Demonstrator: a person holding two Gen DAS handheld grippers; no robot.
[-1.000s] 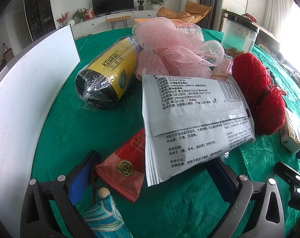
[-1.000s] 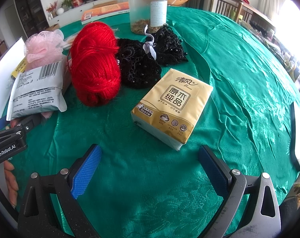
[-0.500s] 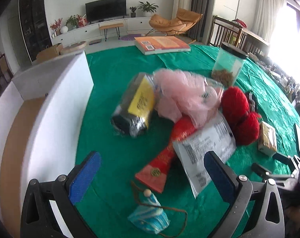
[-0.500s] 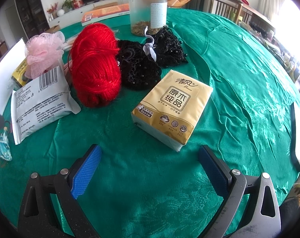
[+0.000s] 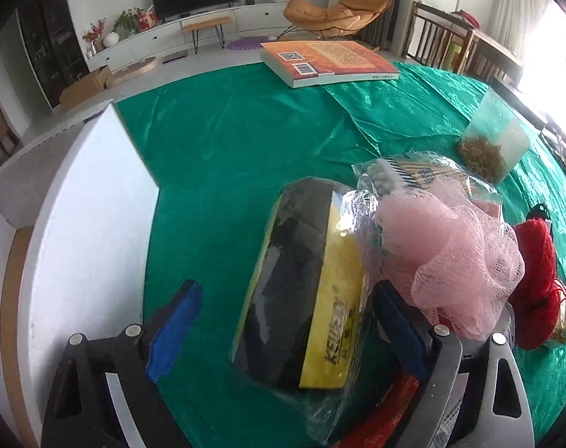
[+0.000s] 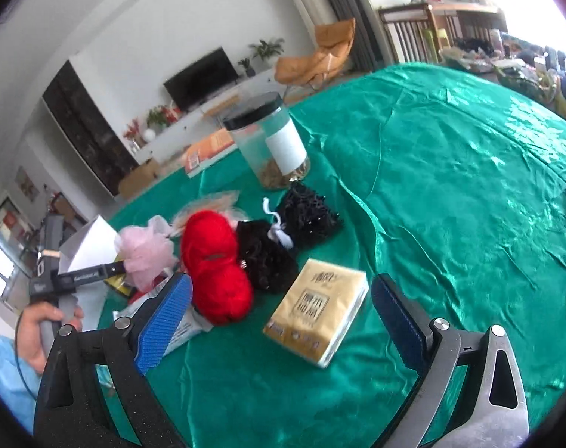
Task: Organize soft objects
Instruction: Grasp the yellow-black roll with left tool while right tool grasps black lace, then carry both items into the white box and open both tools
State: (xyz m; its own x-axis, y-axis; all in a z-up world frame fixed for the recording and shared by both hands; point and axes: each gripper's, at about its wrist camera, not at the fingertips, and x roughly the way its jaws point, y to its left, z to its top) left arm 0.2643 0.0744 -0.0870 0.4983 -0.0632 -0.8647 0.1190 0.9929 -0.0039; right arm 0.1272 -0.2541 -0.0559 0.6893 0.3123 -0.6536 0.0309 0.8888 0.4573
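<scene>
My left gripper point(image 5: 286, 326) is open, its jaws on either side of a black and yellow plastic-wrapped roll point(image 5: 301, 298) lying on the green tablecloth, not clamped. A pink mesh puff point(image 5: 451, 254) lies right of the roll, with red yarn point(image 5: 537, 280) beyond. My right gripper point(image 6: 279, 317) is open and raised above a yellow tissue pack point(image 6: 316, 317). Red yarn point(image 6: 215, 265), black lace pieces point(image 6: 271, 254) and the pink puff point(image 6: 144, 250) lie behind it.
A white box point(image 5: 81, 246) stands at the left of the table. A book point(image 5: 327, 61) lies at the far edge and a clear jar point(image 6: 271, 145) stands behind the lace. A white sachet point(image 6: 182, 332) and a red packet point(image 5: 387, 414) lie near the grippers.
My left gripper moved forward and down until its jaws straddle the black and yellow roll. My right gripper lifted and tilted, with the tissue pack still between its fingers' lines.
</scene>
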